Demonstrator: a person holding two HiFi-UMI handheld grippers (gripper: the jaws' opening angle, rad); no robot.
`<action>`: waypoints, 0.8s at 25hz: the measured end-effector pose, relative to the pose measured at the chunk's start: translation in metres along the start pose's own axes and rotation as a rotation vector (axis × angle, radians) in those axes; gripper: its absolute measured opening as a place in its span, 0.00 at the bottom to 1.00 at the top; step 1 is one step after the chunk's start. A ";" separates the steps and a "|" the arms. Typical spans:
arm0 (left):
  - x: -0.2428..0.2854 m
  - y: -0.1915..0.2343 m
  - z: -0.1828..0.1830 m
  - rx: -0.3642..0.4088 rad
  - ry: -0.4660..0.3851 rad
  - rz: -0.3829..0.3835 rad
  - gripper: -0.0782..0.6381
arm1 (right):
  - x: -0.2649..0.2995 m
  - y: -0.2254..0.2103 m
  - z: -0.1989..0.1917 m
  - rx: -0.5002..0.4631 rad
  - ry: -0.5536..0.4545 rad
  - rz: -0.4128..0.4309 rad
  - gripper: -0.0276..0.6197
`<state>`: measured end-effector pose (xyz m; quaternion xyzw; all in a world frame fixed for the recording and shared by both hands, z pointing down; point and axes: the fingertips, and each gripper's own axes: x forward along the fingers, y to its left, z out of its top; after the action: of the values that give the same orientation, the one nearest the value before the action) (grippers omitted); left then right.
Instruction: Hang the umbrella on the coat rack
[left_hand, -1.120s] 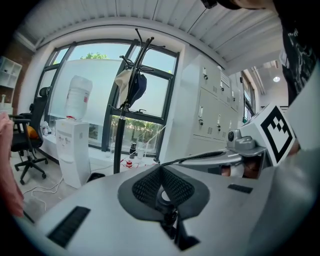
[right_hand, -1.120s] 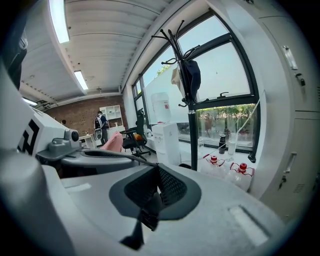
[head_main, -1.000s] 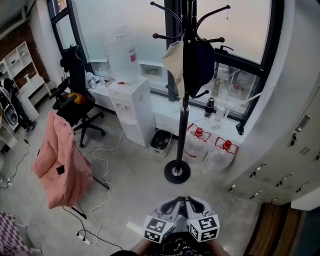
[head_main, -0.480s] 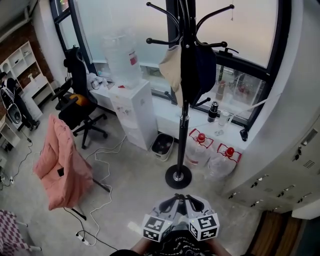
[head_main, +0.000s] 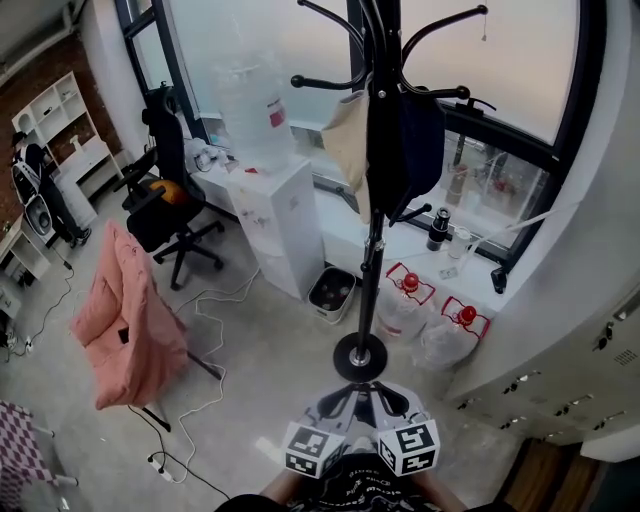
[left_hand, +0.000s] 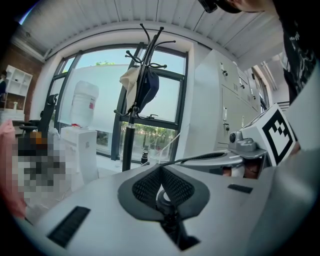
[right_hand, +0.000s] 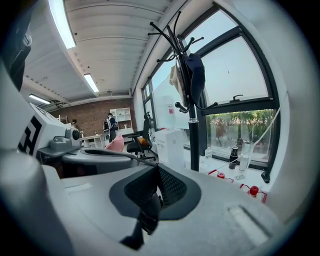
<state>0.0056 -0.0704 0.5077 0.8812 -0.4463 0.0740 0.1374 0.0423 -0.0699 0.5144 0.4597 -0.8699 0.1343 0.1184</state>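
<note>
left gripper (left_hand: 161, 172) fingers (left_hand: 147, 186) pinch unclear dark piece (left_hand: 167, 209) | right gripper (right_hand: 156, 172) likewise | coat rack (head_main: 372, 250) top cropped

Left gripper (head_main: 345, 402) and right gripper (head_main: 395, 402) side by side, low in front, angled slightly downward, both jaws closed.
</note>
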 end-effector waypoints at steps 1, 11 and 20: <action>0.004 0.001 0.003 0.002 -0.006 0.004 0.13 | 0.002 -0.003 0.002 -0.005 -0.002 0.006 0.05; 0.027 0.010 0.043 0.022 -0.081 0.062 0.13 | 0.017 -0.023 0.042 -0.090 -0.056 0.085 0.05; 0.044 0.021 0.077 0.035 -0.130 0.060 0.13 | 0.031 -0.035 0.077 -0.120 -0.106 0.108 0.05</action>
<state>0.0152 -0.1398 0.4491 0.8725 -0.4793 0.0286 0.0904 0.0479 -0.1390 0.4566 0.4107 -0.9049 0.0637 0.0919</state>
